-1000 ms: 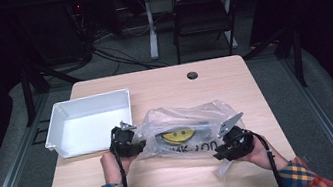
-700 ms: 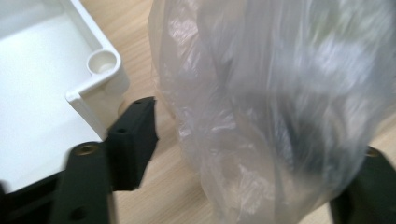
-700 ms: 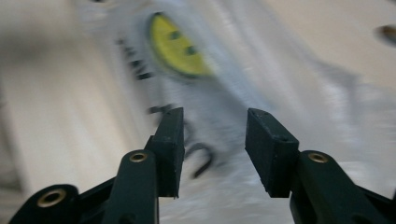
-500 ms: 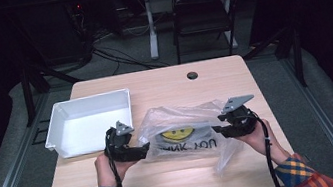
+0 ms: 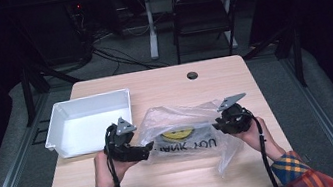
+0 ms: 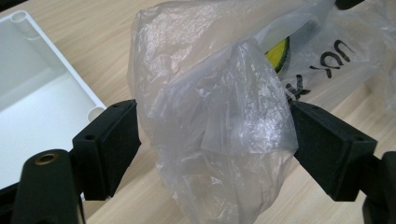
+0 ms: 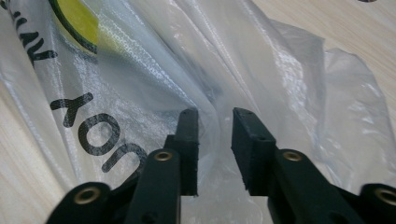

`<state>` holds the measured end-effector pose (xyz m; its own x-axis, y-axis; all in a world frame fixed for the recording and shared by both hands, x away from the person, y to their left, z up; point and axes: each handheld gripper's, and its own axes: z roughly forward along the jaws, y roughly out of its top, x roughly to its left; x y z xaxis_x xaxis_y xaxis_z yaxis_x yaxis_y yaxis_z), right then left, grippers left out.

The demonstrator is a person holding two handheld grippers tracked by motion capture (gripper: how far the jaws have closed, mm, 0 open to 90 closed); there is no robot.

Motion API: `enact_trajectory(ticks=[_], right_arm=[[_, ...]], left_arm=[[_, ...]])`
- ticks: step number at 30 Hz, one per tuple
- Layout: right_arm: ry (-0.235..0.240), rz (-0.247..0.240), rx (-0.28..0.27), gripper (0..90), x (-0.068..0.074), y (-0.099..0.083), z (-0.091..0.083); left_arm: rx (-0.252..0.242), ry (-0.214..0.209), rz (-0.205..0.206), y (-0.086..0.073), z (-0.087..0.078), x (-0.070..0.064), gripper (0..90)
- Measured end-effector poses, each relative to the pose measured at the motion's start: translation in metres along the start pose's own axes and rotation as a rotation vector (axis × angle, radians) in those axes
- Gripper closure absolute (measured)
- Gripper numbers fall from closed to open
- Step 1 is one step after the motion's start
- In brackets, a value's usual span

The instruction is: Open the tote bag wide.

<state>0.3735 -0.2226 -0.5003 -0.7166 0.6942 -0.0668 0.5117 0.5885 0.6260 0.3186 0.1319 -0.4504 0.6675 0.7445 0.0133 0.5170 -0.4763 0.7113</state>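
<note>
Plainly, the thin plastic bag (image 5: 183, 134) lying on the tabletop (image 5: 162, 81) may slip free, since the left hand-held gripper (image 6: 212, 140) gapes wide around a bunched fold and the right hand-held gripper (image 7: 215, 140), narrowly parted, barely pinches film.

Dim lab, floor cables (image 5: 113, 56), folding chair (image 5: 202, 12), wooden table (image 5: 162, 81)

Plaid sleeves, black claws (image 5: 150, 147)

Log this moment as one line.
left gripper: open around plastic bag | right gripper: narrow gap, bag film between | white tray: left of bag
</note>
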Motion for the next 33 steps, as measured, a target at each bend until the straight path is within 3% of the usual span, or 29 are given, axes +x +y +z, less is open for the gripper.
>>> enact_trajectory(ticks=[4, 6, 7, 8, 9, 10, 13, 18, 24, 29, 30, 33], right_arm=[[-0.001, -0.012, 0.002, 85.0, 0.0, 0.002, 0.007], [-0.013, -0.003, -0.009, 86.5, 0.0, 0.004, 0.008], [-0.016, 0.003, -0.019, 86.7, -0.002, 0.006, 0.009], [-0.016, 0.003, -0.019, 86.7, -0.002, 0.006, 0.009], [-0.012, 0.021, -0.031, 86.7, -0.004, 0.007, 0.012], [-0.012, 0.021, -0.031, 86.7, -0.004, 0.007, 0.012], [-0.008, 0.039, -0.029, 86.2, -0.009, 0.008, 0.02], [-0.006, 0.096, -0.011, 83.9, -0.022, 0.005, 0.036], [-0.028, 0.151, 0.012, 83.8, -0.035, -0.002, 0.051], [-0.069, 0.12, 0.055, 84.8, -0.035, -0.004, 0.059], [-0.1, 0.095, 0.084, 84.7, -0.034, -0.006, 0.061], [-0.126, 0.078, 0.107, 84.8, -0.035, -0.008, 0.062]], left_arm=[[-0.037, 0.012, 0.035, 0.006, 0.001, -0.006, 21.9], [-0.055, 0.047, 0.062, 0.008, 0.006, -0.008, 37.2], [-0.06, 0.073, 0.07, 0.009, 0.012, -0.007, 57.6], [-0.044, 0.091, 0.072, 0.01, 0.019, -0.006, 57.6], [-0.027, 0.123, 0.072, 0.011, 0.028, -0.005, 69.9], [-0.014, 0.152, 0.067, 0.01, 0.038, -0.002, 69.9], [0.03, 0.204, 0.023, 0.005, 0.065, 0.009, 81.4], [0.124, 0.232, -0.017, -0.005, 0.097, 0.022, 85.8], [0.204, 0.275, 0.014, -0.011, 0.116, 0.022, 86.8], [0.254, 0.29, 0.034, -0.015, 0.124, 0.022, 87.3], [0.258, 0.286, 0.037, -0.016, 0.126, 0.022, 87.5], [0.288, 0.284, 0.069, -0.016, 0.125, 0.019, 87.6]])
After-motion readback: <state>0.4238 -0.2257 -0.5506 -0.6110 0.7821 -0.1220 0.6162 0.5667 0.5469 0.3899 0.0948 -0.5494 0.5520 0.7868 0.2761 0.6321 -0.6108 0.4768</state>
